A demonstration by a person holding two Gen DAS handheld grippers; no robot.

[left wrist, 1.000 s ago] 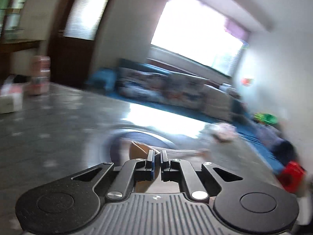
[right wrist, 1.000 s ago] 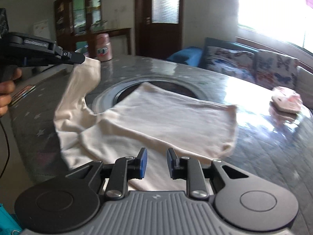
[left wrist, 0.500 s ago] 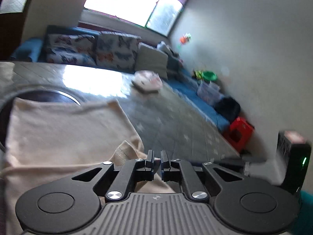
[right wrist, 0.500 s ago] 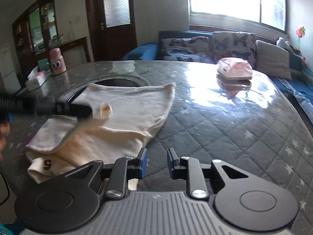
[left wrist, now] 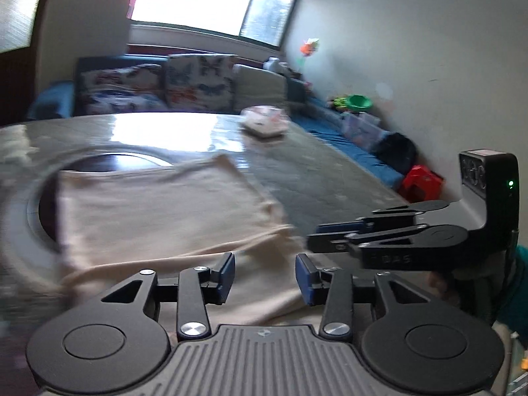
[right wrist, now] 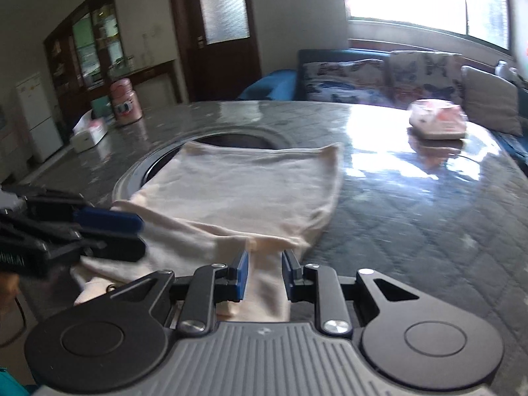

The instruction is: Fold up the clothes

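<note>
The near edge of the cream garment (right wrist: 250, 191) was hidden beneath the right tongs (right wrist: 264, 274), so whether their pads pressed the cloth between them could not be told. In the left wrist view the garment's left side and the tabletop (left wrist: 330, 178) around it were smeared by motion blur. The pink bundle (right wrist: 437, 123) far on the tabletop was too blurred to identify. A hand (right wrist: 8, 288) at the left edge was mostly cut off.
</note>
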